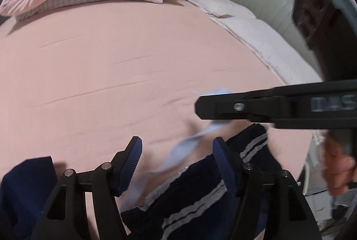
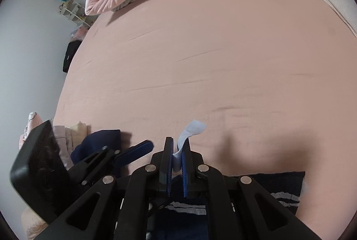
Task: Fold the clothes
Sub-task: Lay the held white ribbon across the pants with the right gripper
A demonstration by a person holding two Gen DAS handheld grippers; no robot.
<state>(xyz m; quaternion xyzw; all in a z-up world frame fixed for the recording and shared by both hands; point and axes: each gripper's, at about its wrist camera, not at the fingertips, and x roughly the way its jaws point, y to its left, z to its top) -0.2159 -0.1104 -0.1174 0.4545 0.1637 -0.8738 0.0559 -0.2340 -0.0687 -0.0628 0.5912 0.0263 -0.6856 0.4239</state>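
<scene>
My right gripper (image 2: 177,164) is pinched on a pale blue fabric strip (image 2: 191,129), my left gripper (image 1: 176,159) hangs wide open holding nothing, and the navy garment with grey stripes (image 1: 200,202) is rumpled on the pink bedsheet (image 1: 111,72), so folding's clearly left.

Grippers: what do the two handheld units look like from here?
Both are black plastic linkages with silver pivot screws. The left gripper has ribbed blue pads; the right gripper has the same blue pads, raised lettering on its side, and a small green light on its body.
</scene>
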